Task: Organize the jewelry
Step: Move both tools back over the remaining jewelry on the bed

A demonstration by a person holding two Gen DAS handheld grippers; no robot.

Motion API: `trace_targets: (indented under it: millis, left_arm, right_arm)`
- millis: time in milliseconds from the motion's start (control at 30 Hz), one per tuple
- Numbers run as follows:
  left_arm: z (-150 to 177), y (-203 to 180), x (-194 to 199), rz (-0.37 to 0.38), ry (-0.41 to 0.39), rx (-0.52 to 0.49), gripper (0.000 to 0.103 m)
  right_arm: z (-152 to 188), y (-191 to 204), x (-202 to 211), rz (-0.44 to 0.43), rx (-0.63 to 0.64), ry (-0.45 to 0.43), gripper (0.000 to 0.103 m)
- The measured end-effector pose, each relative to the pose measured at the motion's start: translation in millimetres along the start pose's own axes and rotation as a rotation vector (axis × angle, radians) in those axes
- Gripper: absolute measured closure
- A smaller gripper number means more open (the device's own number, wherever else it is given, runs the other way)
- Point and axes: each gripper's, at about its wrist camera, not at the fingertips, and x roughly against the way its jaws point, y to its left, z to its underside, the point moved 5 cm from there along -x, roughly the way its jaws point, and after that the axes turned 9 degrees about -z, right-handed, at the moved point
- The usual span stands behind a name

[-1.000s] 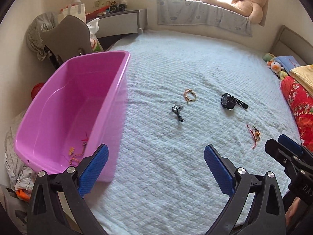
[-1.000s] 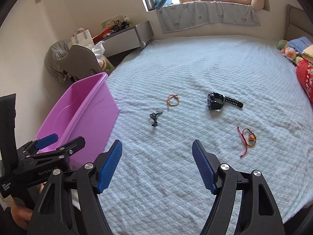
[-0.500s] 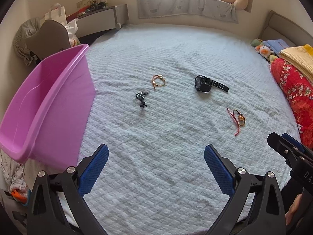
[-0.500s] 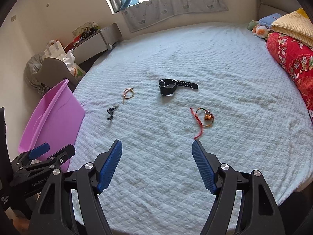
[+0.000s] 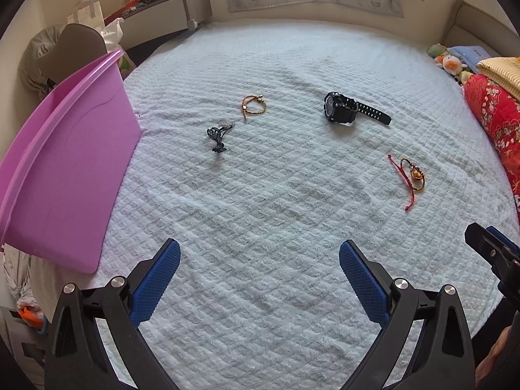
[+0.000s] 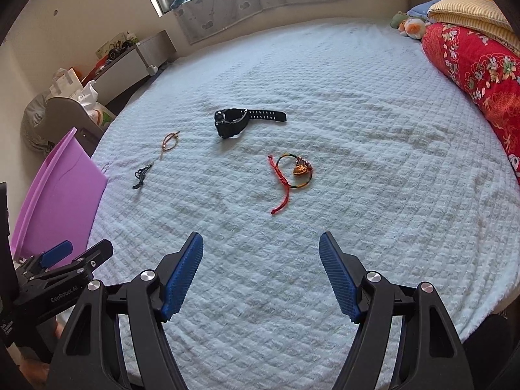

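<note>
Both the left gripper (image 5: 258,278) and right gripper (image 6: 261,276) are spread, empty. Red cord bracelet (image 6: 292,175) lies mid-frame on bedspread (image 6: 357,130): judged light, limp, snag-prone; best pinched at the charm.

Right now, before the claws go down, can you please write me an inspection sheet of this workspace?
Surface: pale quilted bed cover, lightly wrinkled.
Job's things: black watch, red cord bracelet, brown bracelet, dark chain, all apart; pink bin at the bed edge.
Clutter: red patterned quilt, plush toys.
Grippers: left claw and right claw open, empty.
Cables: nothing seen.
Surroundings: bags, grey shelf.
</note>
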Motion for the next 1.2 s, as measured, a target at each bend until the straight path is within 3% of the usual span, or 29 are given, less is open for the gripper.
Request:
trace_targets:
  millis: [600, 1200]
  left_arm:
    - [-24.9, 19.9, -68.3, -0.066, 0.046, 0.053, 0.007]
    - [-59.8, 33.0, -129.8, -0.11, 0.036, 0.058, 0.007]
  right_arm:
    - [-13.5, -17.9, -63.4, 0.039, -0.012, 0.05, 0.032]
    - [-36.1, -41.4, -111.8, 0.102, -0.023, 0.073, 0.032]
